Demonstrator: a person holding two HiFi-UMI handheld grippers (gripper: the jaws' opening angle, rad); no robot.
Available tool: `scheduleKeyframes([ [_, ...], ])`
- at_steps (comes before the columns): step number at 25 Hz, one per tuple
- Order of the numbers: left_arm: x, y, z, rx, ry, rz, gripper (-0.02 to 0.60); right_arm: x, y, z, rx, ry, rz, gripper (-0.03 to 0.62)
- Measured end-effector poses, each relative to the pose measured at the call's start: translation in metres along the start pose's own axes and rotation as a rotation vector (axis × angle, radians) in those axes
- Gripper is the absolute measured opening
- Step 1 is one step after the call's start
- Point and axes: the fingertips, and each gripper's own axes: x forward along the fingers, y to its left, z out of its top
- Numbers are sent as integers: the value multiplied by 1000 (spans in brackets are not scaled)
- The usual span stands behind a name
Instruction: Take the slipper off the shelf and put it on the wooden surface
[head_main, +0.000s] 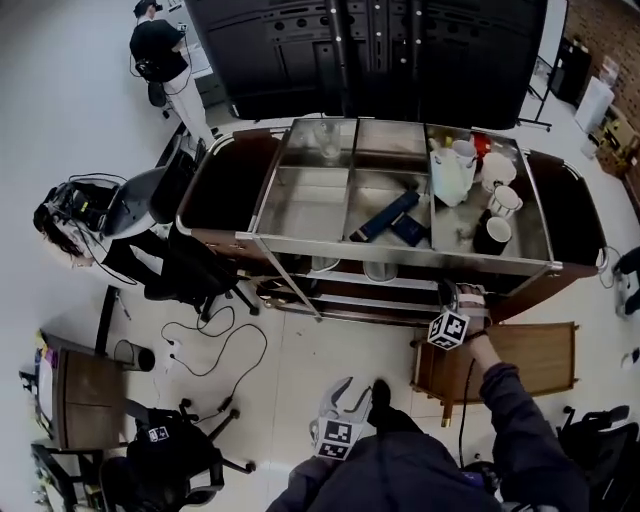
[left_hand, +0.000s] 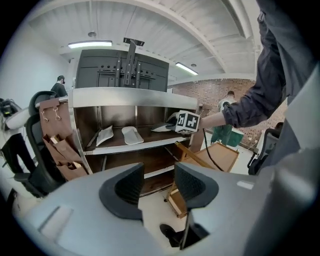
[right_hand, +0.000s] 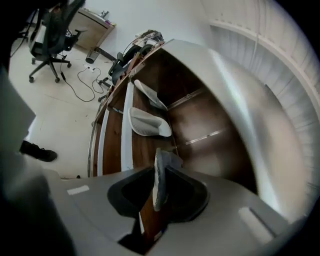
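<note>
So, my right hand-held gripper (right_hand: 161, 186) is pinched on the thin edge of the slipper (right_hand: 159, 165). It looks light and floppy, so I'd grip firmly. Meanwhile my left hand-held gripper (left_hand: 159, 187) hangs apart, empty.

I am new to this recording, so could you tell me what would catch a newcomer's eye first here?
The right gripper is shut on the edge of a pale slipper on the cart's wooden shelf. A second slipper and a third slipper lie further along that shelf. The left gripper hangs open and empty above the floor, and a low wooden table stands beside the cart.
</note>
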Motion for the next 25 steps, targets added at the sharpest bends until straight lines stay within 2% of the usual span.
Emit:
scheduleKeyframes([
  [5,27,4,16,-23,16,23,206,69,21,0,-53,-3,101,72],
  [9,23,9,10,-27,33,47,206,83,53,5,-13,-2,214,117],
  [13,11,6,-2,-34,32,58,206,55,35,16,102,-42,145,162],
  [17,-8,-14,-17,-11,8,33,204,-6,28,21,199,-67,83,173],
  [19,-26,-31,-23,13,-16,13,204,-59,32,25,267,-90,48,159],
  [25,-115,-88,-64,67,-86,-12,204,-296,102,56,387,-223,-90,31],
])
